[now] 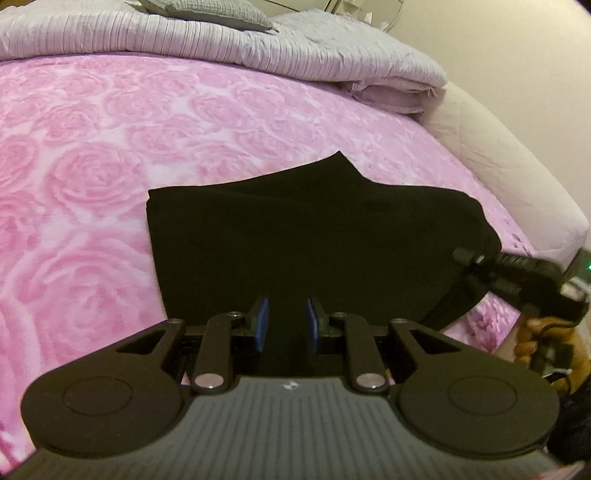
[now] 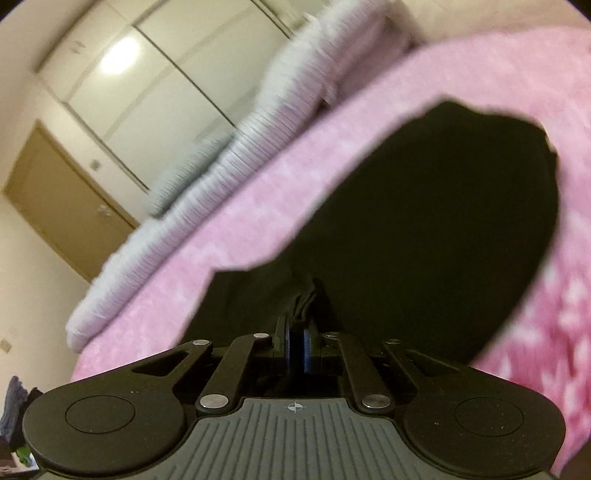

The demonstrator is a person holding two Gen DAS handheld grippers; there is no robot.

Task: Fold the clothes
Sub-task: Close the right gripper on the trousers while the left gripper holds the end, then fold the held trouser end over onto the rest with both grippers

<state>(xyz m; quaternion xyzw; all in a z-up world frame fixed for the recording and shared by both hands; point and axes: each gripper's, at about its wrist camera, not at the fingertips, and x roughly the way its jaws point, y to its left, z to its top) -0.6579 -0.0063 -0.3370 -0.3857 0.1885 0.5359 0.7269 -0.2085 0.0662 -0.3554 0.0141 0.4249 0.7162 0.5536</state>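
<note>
Lying flat on bedspread, black garment, widthwise.

Open pink blanket left of black garment; bunched duvet beyond.

We see a bed covered by a pink rose-pattern blanket. A black garment lies flat on the blanket. Beyond the garment, a pale ribbed comforter lies bunched, grey pillow on top.
</note>
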